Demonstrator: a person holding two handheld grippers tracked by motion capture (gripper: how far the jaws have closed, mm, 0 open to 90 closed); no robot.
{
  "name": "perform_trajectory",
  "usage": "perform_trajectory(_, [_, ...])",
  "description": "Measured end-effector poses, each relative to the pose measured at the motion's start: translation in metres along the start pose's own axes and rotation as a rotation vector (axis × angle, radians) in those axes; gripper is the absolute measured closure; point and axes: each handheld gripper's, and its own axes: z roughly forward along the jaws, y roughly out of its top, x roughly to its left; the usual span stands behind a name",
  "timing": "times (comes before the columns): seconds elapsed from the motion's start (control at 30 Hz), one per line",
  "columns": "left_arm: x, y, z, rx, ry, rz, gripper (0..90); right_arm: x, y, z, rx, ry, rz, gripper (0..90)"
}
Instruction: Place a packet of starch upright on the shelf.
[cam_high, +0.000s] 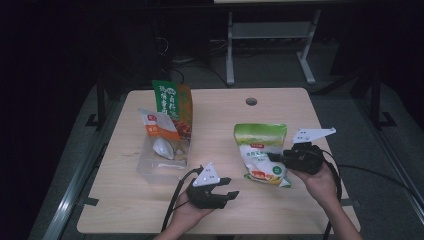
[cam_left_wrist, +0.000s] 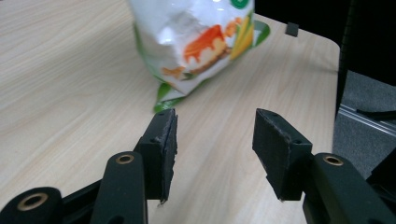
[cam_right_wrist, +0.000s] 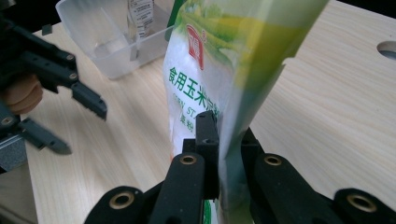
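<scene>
A green and white starch bag stands on the table right of centre, and my right gripper is shut on its right edge. Its jaws pinch the bag from both sides in the right gripper view. My left gripper hovers low near the table's front, open and empty, its jaws pointing right toward the bag. The bag's lower corner lies just beyond the open fingertips in the left gripper view. A clear plastic bin at left holds an orange and white pouch and a tall green packet.
The wooden table has a round cable hole near its far edge. A grey desk frame stands on the dark floor behind. Cables trail from both grippers off the front edge. The other gripper appears at left in the right gripper view.
</scene>
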Motion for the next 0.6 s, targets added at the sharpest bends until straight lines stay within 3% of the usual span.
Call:
perform_trajectory(0.13, [-0.003,-0.003,-0.005,-0.004,-0.005,0.018,48.4,0.002,0.009,0.006,0.004,0.009,-0.003,85.8])
perform_trajectory(0.37, [-0.011,-0.006,-0.011,-0.016,-0.029,0.002,46.1,0.008,0.025,0.012,-0.014,0.024,-0.010,85.8])
perform_trajectory(0.6, [-0.014,-0.010,-0.018,-0.015,-0.022,0.010,43.9,0.018,0.046,0.018,-0.018,0.043,-0.042,85.8])
